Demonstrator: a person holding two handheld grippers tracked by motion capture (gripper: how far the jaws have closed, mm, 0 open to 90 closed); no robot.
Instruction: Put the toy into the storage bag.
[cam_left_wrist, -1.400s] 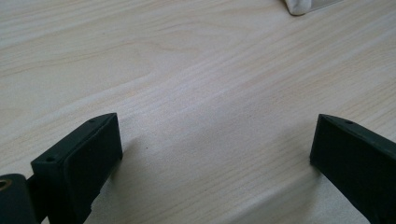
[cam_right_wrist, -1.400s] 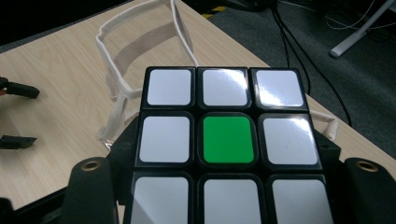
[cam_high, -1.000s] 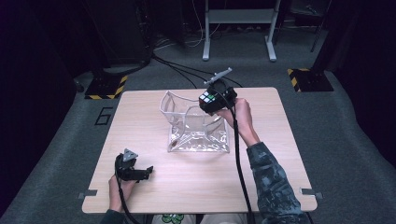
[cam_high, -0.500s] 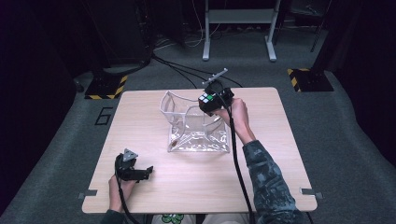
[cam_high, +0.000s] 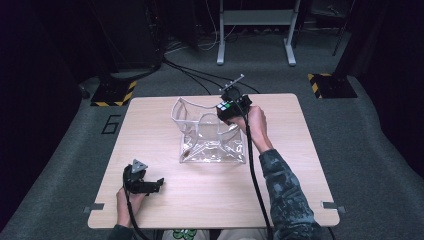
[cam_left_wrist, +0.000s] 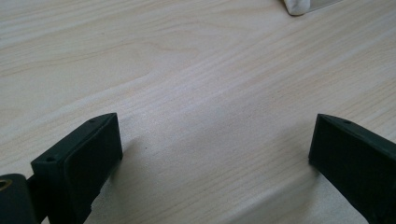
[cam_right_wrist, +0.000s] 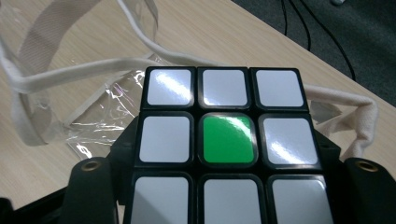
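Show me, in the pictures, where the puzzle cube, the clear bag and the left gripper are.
puzzle cube (cam_right_wrist: 227, 140): right gripper view, its green middle sticker.
clear bag (cam_high: 212, 147): high view, its transparent side panel.
left gripper (cam_high: 159, 183): high view, between its jaw tips.

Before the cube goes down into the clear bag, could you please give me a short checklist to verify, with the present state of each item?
1. Cube gripped by the right gripper: ok, a black jaw presses on each side.
2. Cube above the clear bag: ok, it hangs over the bag's right rim.
3. Bag mouth open: ok, the white-edged rim stands spread apart.
4. Bag inside free: cannot tell, reflections hide the bottom.
5. Left gripper out of the way: ok, open, low over the table, near its front left.
6. Bag steadied: not ok, nothing holds it.
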